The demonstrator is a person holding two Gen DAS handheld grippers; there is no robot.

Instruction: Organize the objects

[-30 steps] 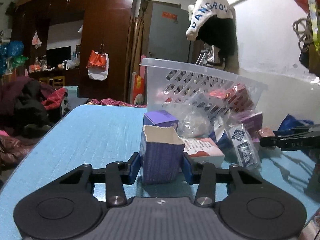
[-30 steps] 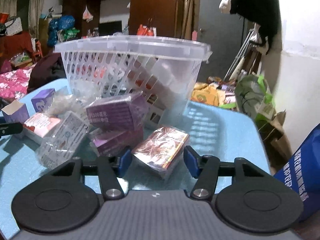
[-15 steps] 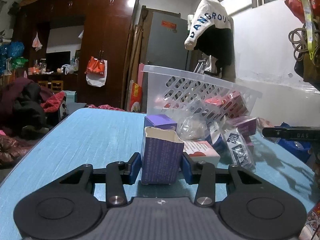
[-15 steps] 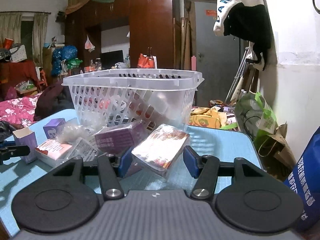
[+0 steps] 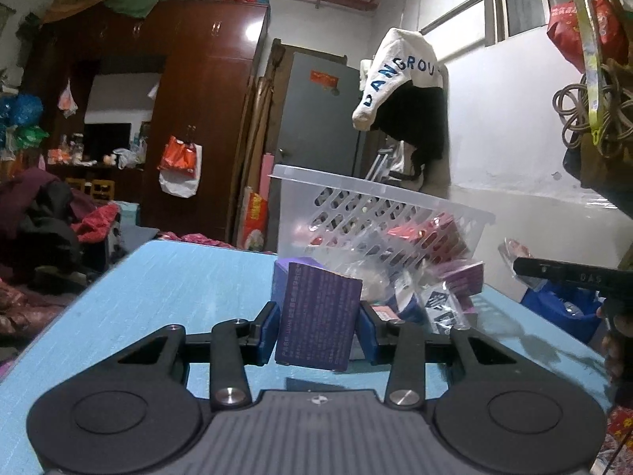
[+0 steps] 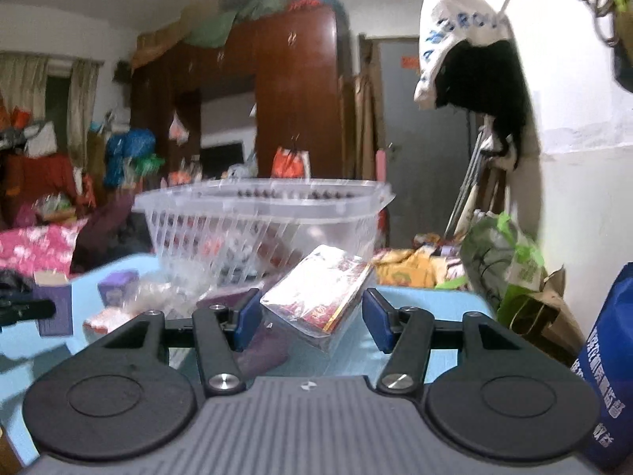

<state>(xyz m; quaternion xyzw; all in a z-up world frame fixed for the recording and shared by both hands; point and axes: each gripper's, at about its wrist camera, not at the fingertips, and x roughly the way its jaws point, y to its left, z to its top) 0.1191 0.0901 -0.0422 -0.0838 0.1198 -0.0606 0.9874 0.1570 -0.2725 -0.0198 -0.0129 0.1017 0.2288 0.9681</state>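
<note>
My left gripper is shut on a purple box and holds it tilted, lifted off the blue table. My right gripper is shut on a red packet in clear wrap, lifted above the table. A clear plastic basket stands behind, with red boxes inside; it also shows in the right wrist view. Loose purple boxes and clear bags lie in front of the basket.
A small purple box and a pink-white box lie left on the table. A blue bag stands at the right edge. A wardrobe and hanging clothes are behind.
Both grippers have risen with their loads. The purple box has come off the table and tipped; the red packet has come off the pile. The view now looks across the basket rim.
</note>
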